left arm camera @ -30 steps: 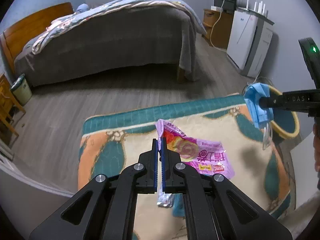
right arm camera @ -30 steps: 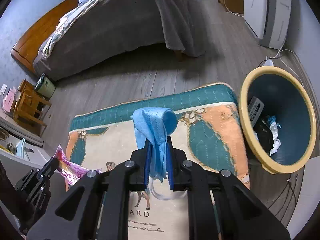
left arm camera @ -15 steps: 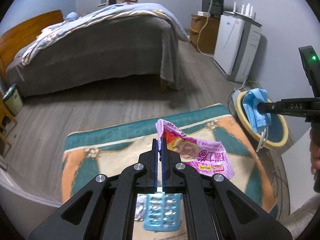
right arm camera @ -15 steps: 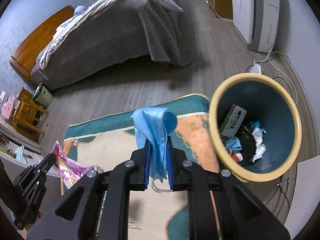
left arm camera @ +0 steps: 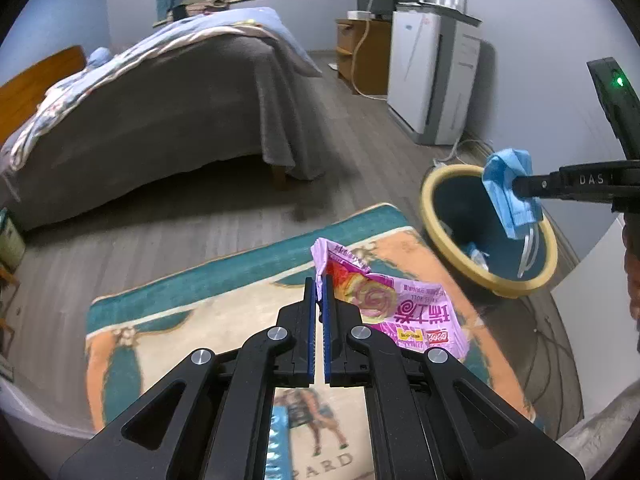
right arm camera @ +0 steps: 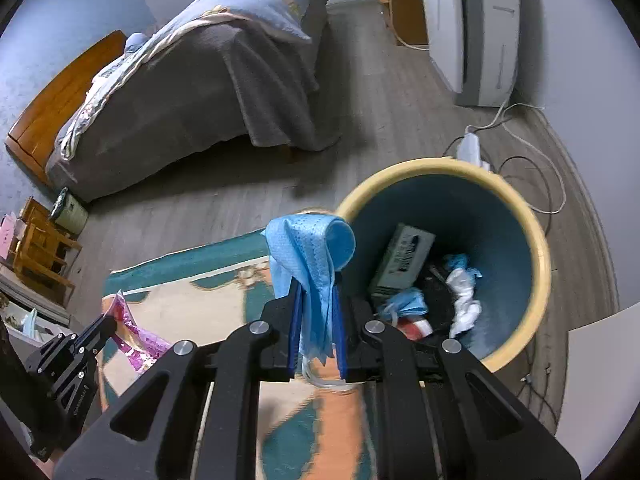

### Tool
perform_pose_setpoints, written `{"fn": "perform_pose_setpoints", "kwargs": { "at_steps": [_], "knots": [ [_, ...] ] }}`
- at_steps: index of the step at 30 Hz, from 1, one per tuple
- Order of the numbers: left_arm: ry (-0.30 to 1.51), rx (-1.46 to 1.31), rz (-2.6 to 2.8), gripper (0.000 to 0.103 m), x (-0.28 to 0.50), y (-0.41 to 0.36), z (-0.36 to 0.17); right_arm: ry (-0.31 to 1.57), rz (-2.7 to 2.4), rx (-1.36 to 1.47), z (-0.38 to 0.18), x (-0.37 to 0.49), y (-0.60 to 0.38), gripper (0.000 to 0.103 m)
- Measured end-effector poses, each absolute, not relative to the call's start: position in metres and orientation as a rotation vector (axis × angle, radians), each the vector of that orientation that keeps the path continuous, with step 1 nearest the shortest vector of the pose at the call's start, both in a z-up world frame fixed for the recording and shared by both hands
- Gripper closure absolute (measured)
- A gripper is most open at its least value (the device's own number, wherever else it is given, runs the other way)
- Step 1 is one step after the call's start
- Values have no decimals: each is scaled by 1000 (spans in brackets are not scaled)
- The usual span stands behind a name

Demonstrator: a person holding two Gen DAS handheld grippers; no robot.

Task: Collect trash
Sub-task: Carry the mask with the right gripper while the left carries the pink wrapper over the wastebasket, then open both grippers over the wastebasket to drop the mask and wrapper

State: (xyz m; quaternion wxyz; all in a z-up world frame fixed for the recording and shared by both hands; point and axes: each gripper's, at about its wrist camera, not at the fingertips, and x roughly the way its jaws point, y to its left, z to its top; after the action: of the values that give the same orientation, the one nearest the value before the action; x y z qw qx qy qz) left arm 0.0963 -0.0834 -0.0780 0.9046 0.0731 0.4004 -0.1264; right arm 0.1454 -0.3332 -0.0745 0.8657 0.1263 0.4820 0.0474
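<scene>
As both grippers closed in on the bin, the left gripper (left arm camera: 319,280) kept its jaws pinched together on the corner of a pink snack wrapper (left arm camera: 394,312), which hung above the patterned rug (left arm camera: 208,280); a blister pack (left arm camera: 278,444) lay on the rug beneath it. The right gripper (right arm camera: 317,300) stayed clamped on a crumpled blue face mask (right arm camera: 310,256), its ear loops dangling below. Over the preceding second the yellow-rimmed trash bin (right arm camera: 536,240) had slid from the far right of the right wrist view to just ahead of the fingers, and from the left it showed the mask (left arm camera: 510,188) hanging above the bin's mouth (left arm camera: 430,216). A carton and crumpled tissues already lay inside. The mask looked ready to drop, the wrapper next. Beyond stood the bed (left arm camera: 160,100) and a white appliance (left arm camera: 432,80) against the wall.
</scene>
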Motion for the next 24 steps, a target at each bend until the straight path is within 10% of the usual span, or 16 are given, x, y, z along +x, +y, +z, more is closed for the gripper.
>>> {"fn": "perform_pose_setpoints", "kwargs": {
  "at_steps": [24],
  "knots": [
    [862,285,-491,99,146,-255,-99,993,-106,195,-107,169,-430,90]
  ]
}}
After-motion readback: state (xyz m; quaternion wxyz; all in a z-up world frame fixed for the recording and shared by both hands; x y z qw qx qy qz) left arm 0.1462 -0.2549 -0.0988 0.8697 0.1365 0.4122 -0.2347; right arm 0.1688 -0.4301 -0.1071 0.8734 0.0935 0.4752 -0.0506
